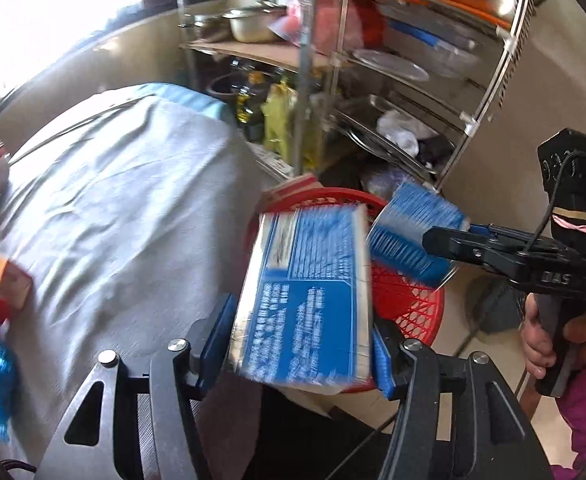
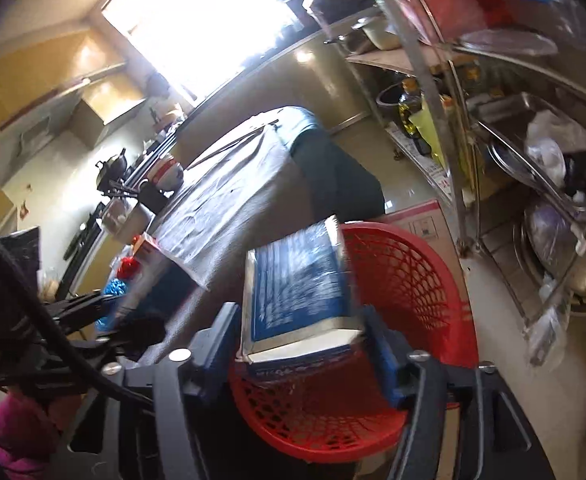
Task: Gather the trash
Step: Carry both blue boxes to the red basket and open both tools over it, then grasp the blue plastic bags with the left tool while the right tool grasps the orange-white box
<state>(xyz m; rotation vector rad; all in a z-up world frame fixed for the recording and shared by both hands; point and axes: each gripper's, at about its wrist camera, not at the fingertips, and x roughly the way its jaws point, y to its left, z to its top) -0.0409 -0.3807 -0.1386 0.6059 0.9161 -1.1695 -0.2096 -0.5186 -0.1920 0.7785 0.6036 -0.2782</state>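
Over the red basket [image 2: 413, 280], right claw [image 2: 299, 320] clamps a blue box [image 2: 297, 276].

box [image 1: 309, 300] over basket [image 1: 409, 300], beside table [image 1: 125, 200]

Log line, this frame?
left gripper: shut on blue box | right gripper: shut on second blue box | both at red basket

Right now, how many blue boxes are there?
2. One blue box is gripped in the left claw above the red basket; the second blue box is in the right claw, also over it. Others may be hidden.
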